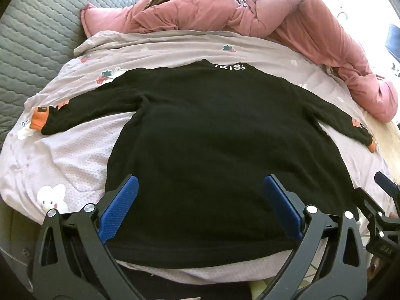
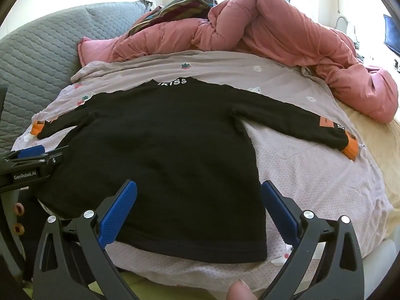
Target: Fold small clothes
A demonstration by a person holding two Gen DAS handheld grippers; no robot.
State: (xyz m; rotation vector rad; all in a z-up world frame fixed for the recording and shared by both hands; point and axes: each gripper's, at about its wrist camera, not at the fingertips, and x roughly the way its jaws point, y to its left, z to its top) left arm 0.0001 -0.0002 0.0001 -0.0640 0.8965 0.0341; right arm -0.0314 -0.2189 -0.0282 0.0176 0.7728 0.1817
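Note:
A small black long-sleeved top (image 1: 212,135) with orange cuffs lies spread flat, back up, on a pale printed sheet (image 1: 62,155); its sleeves reach out to both sides. It also shows in the right wrist view (image 2: 162,155). My left gripper (image 1: 200,187) is open and empty, hovering over the hem's left and middle part. My right gripper (image 2: 200,192) is open and empty over the hem's right part. The left gripper's fingers (image 2: 32,152) show at the left edge of the right wrist view.
A bunched pink duvet (image 1: 275,12) lies behind and to the right of the top. A grey quilted headboard or cushion (image 1: 32,37) stands at the left. Striped fabric (image 2: 180,5) sits at the back. The bed's near edge runs below the hem.

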